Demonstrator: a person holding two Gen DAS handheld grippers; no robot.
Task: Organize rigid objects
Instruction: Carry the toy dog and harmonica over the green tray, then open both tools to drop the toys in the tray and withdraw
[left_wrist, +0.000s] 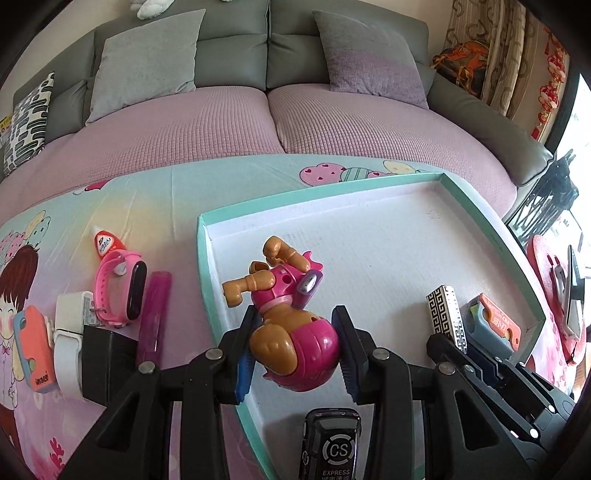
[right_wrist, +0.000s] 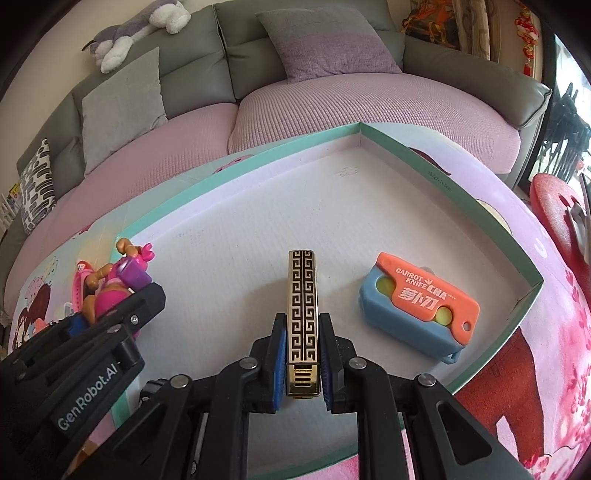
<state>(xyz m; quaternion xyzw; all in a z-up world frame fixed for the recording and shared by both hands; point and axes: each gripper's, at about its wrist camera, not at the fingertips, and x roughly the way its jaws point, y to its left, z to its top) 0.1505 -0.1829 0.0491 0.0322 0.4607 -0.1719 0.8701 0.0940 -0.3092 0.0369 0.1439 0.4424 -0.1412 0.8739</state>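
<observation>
Toy car (left_wrist: 330, 445) cut off at btm; right tool (right_wrist: 303, 363) hides lighter (right_wrist: 303, 295) base.

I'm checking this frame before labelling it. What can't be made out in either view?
- Black car-shaped toy with "CS EXPRESS" print: left wrist view, its near end is cut off by the bottom edge.
- Black box beside the pink watch: left gripper linkage covers part of it.
- Whether the gold-and-black patterned bar touches the teal-rimmed tray floor: right gripper hides its underside.
</observation>
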